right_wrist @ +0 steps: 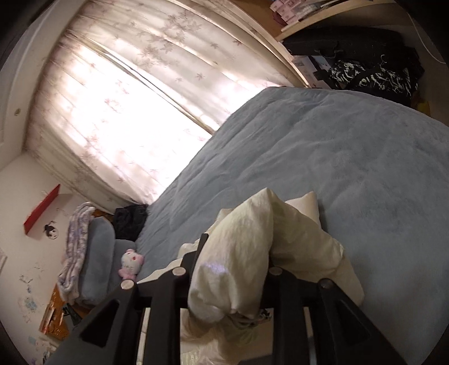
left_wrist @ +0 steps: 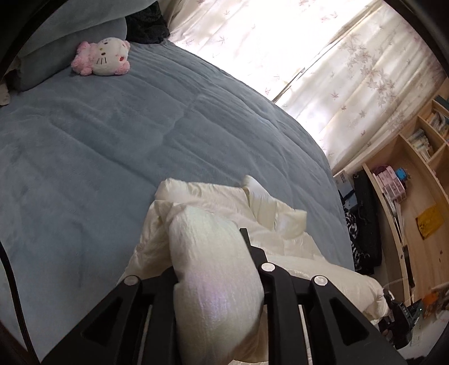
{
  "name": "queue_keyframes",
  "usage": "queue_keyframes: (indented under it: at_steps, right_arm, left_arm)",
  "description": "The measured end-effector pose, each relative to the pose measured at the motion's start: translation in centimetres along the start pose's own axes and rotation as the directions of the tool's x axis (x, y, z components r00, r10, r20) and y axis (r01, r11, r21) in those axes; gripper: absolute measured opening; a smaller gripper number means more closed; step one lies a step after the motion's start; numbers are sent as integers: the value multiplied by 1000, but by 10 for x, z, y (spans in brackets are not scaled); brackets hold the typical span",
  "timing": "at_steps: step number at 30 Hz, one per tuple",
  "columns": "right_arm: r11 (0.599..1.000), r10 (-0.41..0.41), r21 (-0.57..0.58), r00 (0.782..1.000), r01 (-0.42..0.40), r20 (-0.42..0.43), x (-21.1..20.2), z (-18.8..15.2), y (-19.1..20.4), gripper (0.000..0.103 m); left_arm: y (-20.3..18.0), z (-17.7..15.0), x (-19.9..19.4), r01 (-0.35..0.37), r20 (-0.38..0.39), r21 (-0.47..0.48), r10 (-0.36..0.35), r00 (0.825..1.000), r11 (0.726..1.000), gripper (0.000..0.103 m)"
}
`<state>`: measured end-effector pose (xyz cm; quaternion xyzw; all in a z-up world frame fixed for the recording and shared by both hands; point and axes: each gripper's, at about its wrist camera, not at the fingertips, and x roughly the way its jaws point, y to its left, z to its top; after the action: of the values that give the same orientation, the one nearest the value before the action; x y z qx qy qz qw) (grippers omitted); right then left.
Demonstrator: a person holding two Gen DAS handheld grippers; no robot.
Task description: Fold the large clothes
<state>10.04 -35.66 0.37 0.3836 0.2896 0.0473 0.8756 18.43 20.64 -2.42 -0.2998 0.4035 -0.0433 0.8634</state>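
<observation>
The cream padded garment (left_wrist: 224, 252) lies bunched on the blue-grey quilt (left_wrist: 126, 140) near the bed's edge; a thick fold fills the left gripper (left_wrist: 213, 252), whose narrow jaws pinch it; the right gripper (right_wrist: 235, 252) likewise clamps another puffy fold; a pink plush toy (left_wrist: 102, 57) sits well apart by the pillow (left_wrist: 70, 42); flowered curtains (left_wrist: 350, 84) and wooden shelves (left_wrist: 415, 174) flank the bed.

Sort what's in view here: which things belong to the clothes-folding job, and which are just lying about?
Belongs to the job:
- cream padded garment, bunched between both grippers
- left gripper
- right gripper
- blue bed cover, the work surface

Lying about:
- pink plush toy
- dark clothing by the pillows
- bookshelf
</observation>
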Motion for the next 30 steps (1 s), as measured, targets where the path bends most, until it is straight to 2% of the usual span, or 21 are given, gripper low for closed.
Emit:
queue_keyframes:
  at_steps: [3, 5, 6, 7, 8, 10, 13, 18, 20, 22, 25, 30]
  right_arm:
    - [999, -24, 34, 999, 25, -35, 38, 15, -11, 31]
    - [996, -52, 64, 995, 57, -85, 68, 26, -19, 43]
    - [995, -57, 77, 993, 65, -104, 80, 30, -22, 55]
    - [993, -59, 93, 992, 70, -113, 89, 33, -25, 63]
    - [992, -58, 104, 992, 70, -116, 96, 36, -27, 65]
    - [991, -48, 118, 991, 63, -126, 108, 43, -27, 76]
    - [990, -49, 123, 990, 66, -131, 119, 48, -27, 80]
    - [979, -17, 198, 991, 43, -132, 128, 59, -43, 80]
    - [968, 18, 250, 993, 13, -118, 129, 62, -49, 82]
    - [958, 39, 286, 995, -11, -94, 127, 67, -56, 85]
    - [959, 20, 282, 997, 2, -75, 125, 71, -59, 85]
    - [978, -30, 203, 995, 48, -93, 124, 75, -54, 85]
  left_arm:
    - [-2, 25, 38, -16, -36, -26, 15, 999, 1000, 22]
    - [-4, 37, 58, -26, -60, -40, 23, 998, 999, 32]
    - [-4, 44, 70, -23, -80, -56, 18, 997, 998, 37]
    - [-4, 49, 78, -13, -89, -73, 6, 996, 997, 48]
    - [-3, 53, 84, -6, -90, -92, -2, 996, 996, 55]
    - [-1, 61, 93, 17, -84, -128, -28, 996, 992, 61]
    - [0, 68, 101, 59, -67, -180, -73, 995, 982, 68]
    - [4, 78, 104, 104, -46, -232, -117, 992, 967, 70]
    - [10, 82, 100, 123, -22, -262, -133, 991, 957, 76]
    - [9, 86, 99, 115, 10, -266, -117, 993, 957, 81]
    - [3, 91, 94, 79, 42, -213, -72, 997, 974, 84]
    - [-8, 90, 102, -15, 2, -44, 15, 1000, 999, 84]
